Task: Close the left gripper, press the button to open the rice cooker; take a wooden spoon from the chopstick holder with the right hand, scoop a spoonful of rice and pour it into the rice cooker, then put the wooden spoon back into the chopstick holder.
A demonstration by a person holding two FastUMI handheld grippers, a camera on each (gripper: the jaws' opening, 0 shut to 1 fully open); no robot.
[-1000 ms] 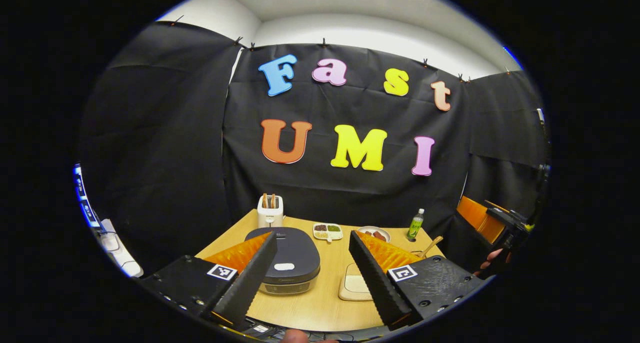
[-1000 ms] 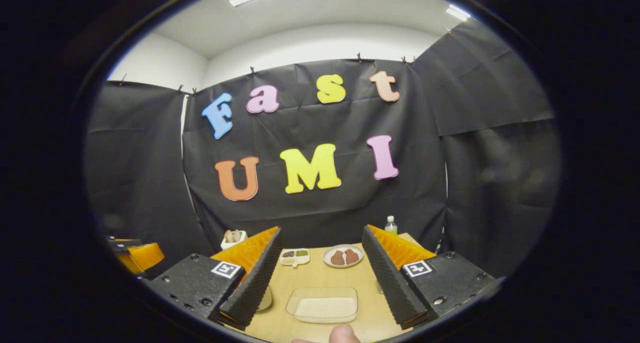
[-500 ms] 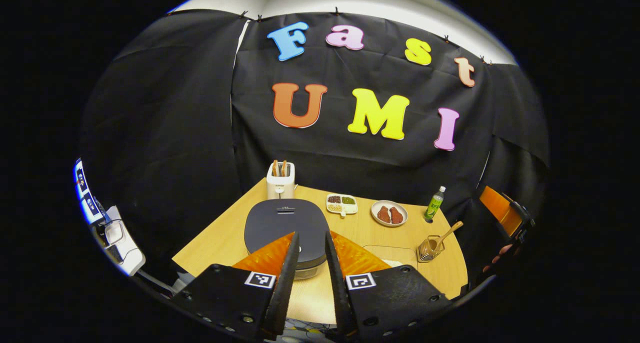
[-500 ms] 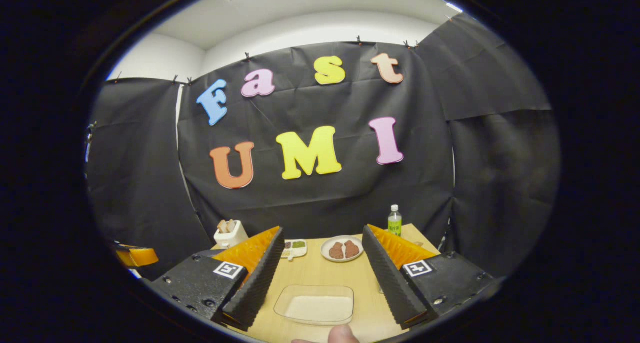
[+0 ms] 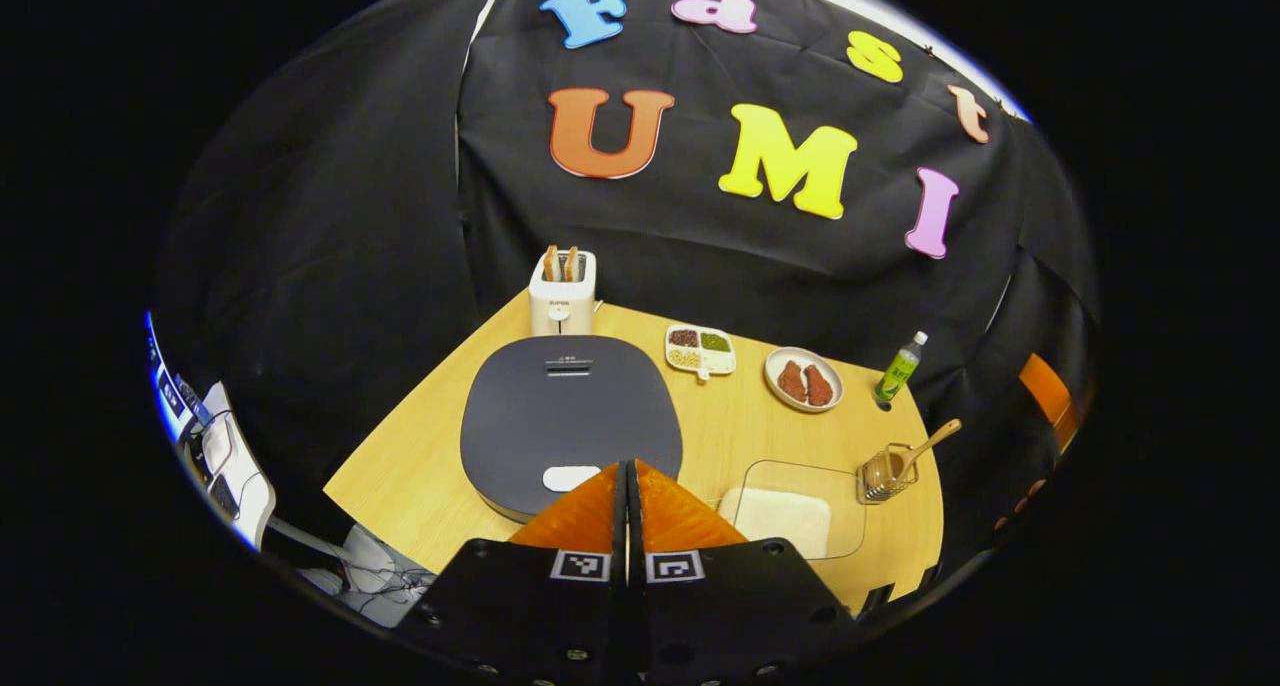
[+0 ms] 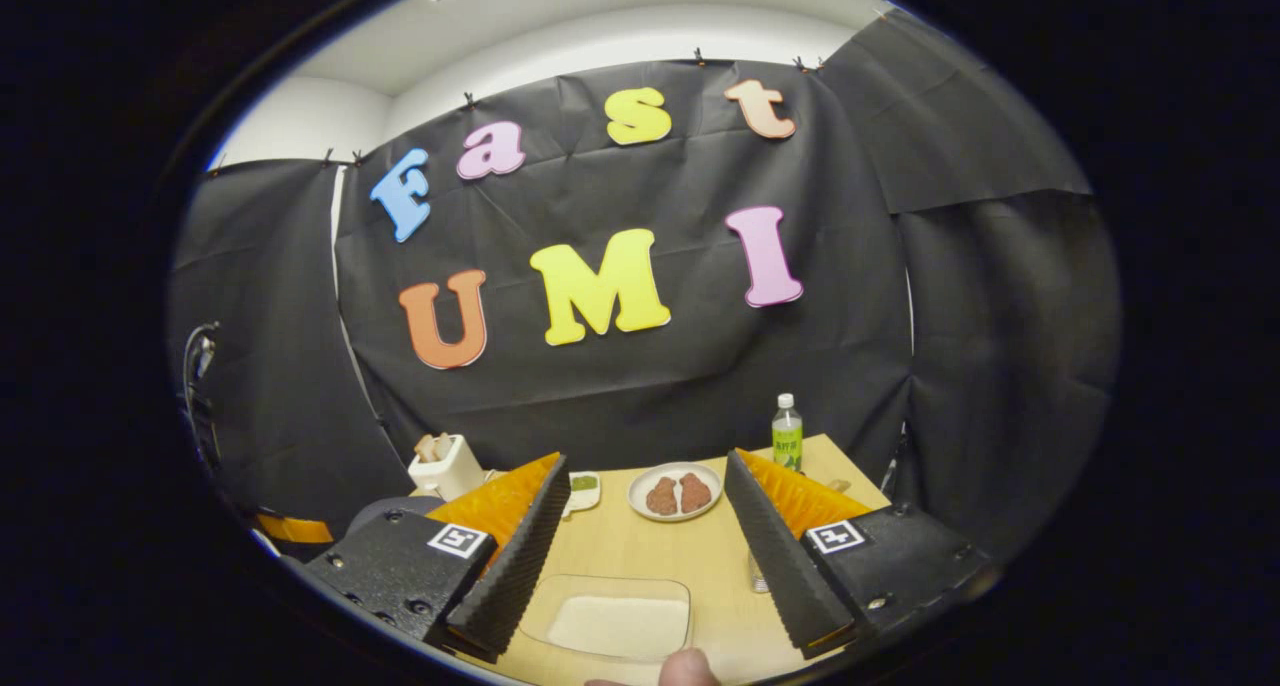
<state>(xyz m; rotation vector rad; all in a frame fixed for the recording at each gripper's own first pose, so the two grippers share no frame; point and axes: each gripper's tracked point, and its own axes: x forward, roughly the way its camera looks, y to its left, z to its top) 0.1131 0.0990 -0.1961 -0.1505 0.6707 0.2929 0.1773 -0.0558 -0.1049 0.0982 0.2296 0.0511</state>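
My left tongs (image 5: 628, 466) have gone from wide apart a second ago to pressed flat together with nothing between them, and their view has tipped down over the dark grey flat-lidded rice cooker (image 5: 571, 418). The tips hang just above the lid's front edge, beside the small white oval button (image 5: 570, 478); contact can't be judged. Lid is down.

My right tongs (image 6: 640, 556) stay wide and empty, little shifted, over the clear shallow tray of white rice (image 6: 610, 618). A fingertip (image 6: 685, 669) shows at the bottom edge of the right gripper view.

Light wooden worktop (image 5: 420, 456), black cloth walls, white ceiling above. The rice tray sits right of the cooker. Farther right, the clear ribbed chopstick holder (image 5: 885, 474) stands near the worktop's edge with the wooden spoon (image 5: 930, 441) leaning out of it. Along the back: white toaster with two slices of bread (image 5: 561, 291), white divided dish of beans (image 5: 701, 349), round white plate with two brown pieces (image 5: 804, 379), green bottle with white cap (image 5: 899, 368).
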